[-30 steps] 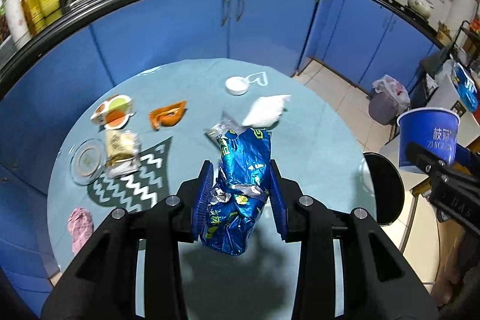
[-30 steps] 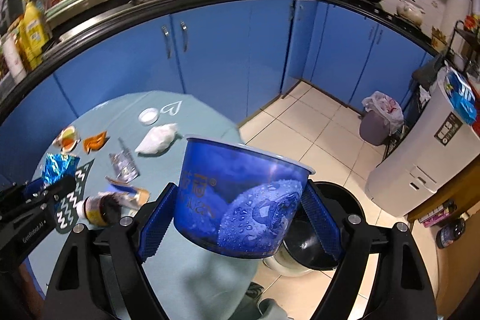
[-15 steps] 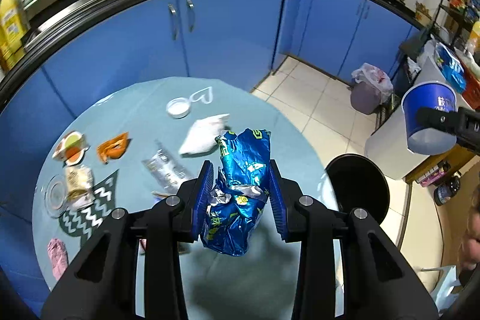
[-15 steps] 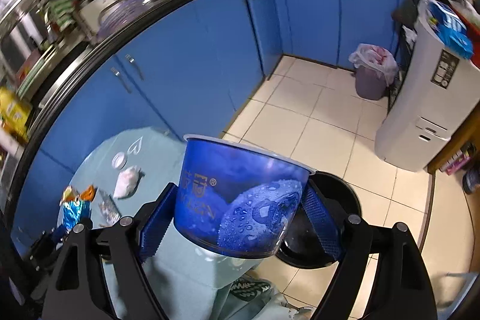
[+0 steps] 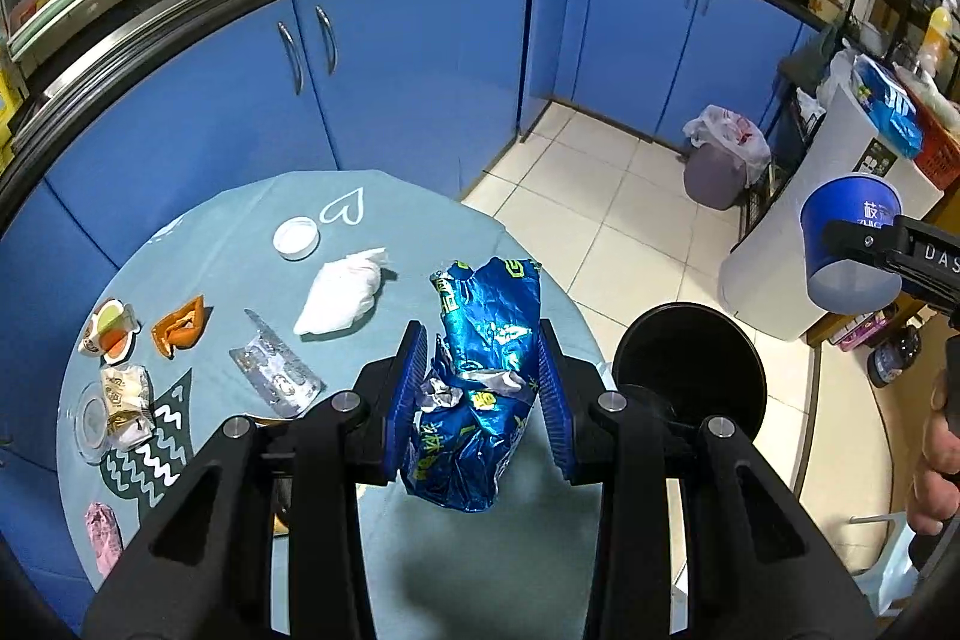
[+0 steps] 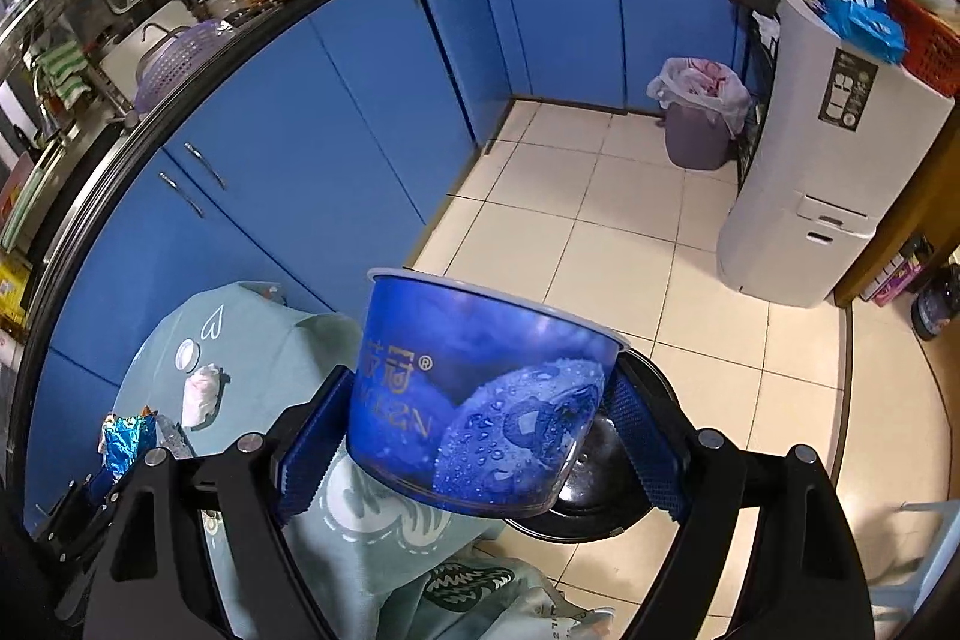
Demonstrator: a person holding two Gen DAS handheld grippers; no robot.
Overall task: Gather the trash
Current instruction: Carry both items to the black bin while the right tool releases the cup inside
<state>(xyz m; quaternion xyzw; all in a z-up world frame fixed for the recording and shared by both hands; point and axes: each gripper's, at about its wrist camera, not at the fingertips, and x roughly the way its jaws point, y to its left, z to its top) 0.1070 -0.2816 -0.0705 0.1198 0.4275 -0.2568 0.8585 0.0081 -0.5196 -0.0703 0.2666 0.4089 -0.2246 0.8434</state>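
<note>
Left wrist view: my left gripper (image 5: 480, 391) is clamped mid-body on a crinkly blue snack bag (image 5: 480, 376) — light, slippery; at 3 o'clock, my right gripper (image 6: 480, 445) squeezes a blue paper tub (image 6: 480, 394) — crushable.

Left claw (image 5: 480, 394) and right claw (image 6: 480, 436) both clamped, angled downward.

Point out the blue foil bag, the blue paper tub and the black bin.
blue foil bag (image 5: 486, 358), left wrist view, crumpled middle between the pads.
blue paper tub (image 6: 480, 400), right wrist view, printed side wall.
black bin (image 5: 690, 370), left wrist view, dark round top beside the table.
</note>
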